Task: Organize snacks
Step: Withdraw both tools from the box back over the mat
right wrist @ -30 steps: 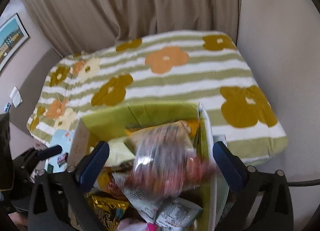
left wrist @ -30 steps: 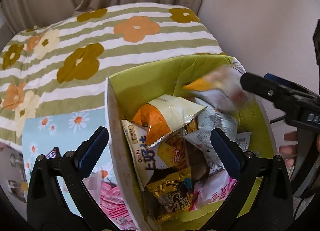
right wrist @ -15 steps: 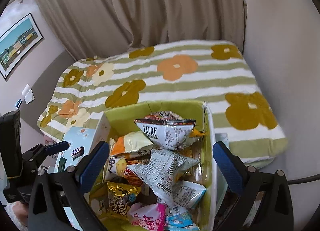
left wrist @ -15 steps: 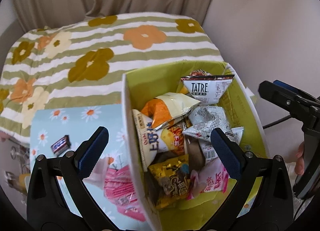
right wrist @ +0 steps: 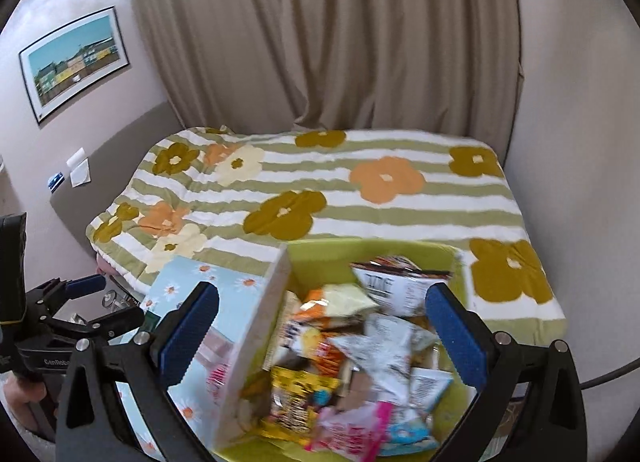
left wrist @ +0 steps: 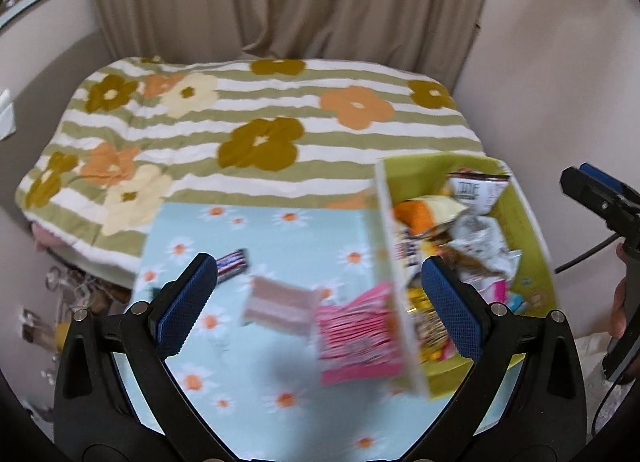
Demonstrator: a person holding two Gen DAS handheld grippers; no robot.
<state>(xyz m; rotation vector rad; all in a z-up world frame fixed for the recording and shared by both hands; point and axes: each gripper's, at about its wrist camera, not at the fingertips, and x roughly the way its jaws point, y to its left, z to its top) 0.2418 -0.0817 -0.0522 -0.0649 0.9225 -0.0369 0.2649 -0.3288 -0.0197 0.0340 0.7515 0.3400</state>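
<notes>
A bed (left wrist: 260, 134) with a striped floral quilt fills the middle of both frames, beige curtains (right wrist: 320, 42) behind. At lower right stands our green box (right wrist: 460, 262), heaped with snack packets (right wrist: 380, 346); beside it lies a daisy-print mat (left wrist: 260, 362) carrying a pink wafer pack (left wrist: 356, 338) and a small chocolate bar (left wrist: 234, 262). Both left tongs (left wrist: 320, 298) and right tongs (right wrist: 320, 326) hang apart, empty. We should probably approach the pink pack squarely.

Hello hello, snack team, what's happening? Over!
Left gripper open, empty. Right gripper open, empty, over green box piled with snack bags. Pink packet, beige packet and small bar loose on daisy mat. Nothing blocking.
</notes>
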